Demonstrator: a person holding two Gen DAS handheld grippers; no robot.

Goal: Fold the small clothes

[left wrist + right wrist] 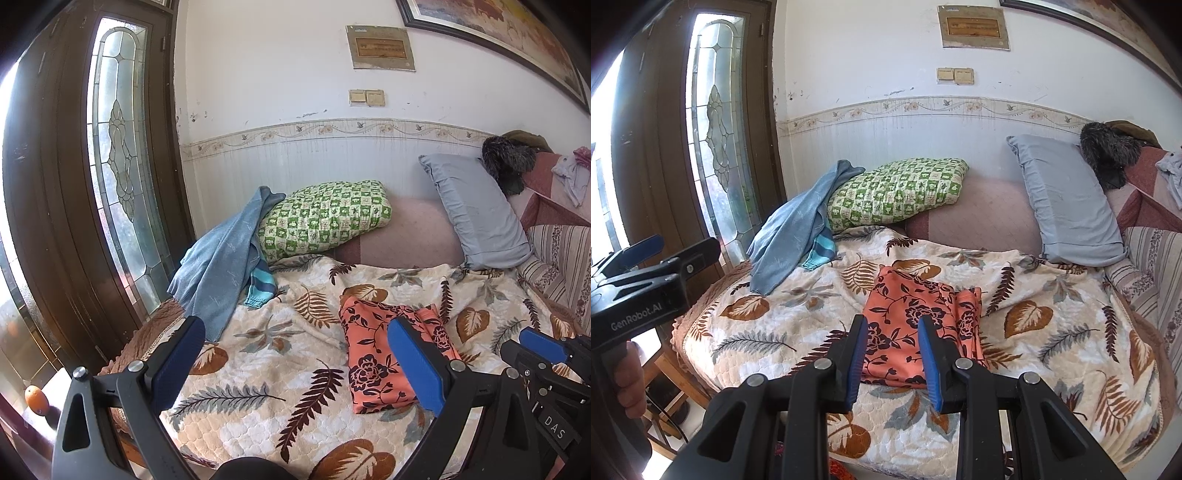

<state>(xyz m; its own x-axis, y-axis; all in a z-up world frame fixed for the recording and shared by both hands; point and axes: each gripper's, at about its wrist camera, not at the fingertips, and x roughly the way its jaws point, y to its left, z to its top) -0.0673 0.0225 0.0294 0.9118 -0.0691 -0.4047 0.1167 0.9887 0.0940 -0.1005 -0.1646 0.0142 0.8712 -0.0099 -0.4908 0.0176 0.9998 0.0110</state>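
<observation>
An orange garment with dark flowers (384, 354) lies folded in a neat rectangle on the leaf-patterned blanket (266, 354); it also shows in the right wrist view (908, 325). My left gripper (295, 354) is wide open and empty, held above the blanket to the left of the garment. My right gripper (892, 354) is open with a narrower gap, empty, held above the near end of the garment. The right gripper shows at the right edge of the left wrist view (546, 354). The left gripper shows at the left of the right wrist view (646, 258).
A blue sweater (221, 266) with a striped cuff drapes over a green checked pillow (325, 218) at the back. A grey pillow (476, 210) leans on the wall. A dark wooden door (74, 184) with glass stands left. An orange (36, 398) sits low left.
</observation>
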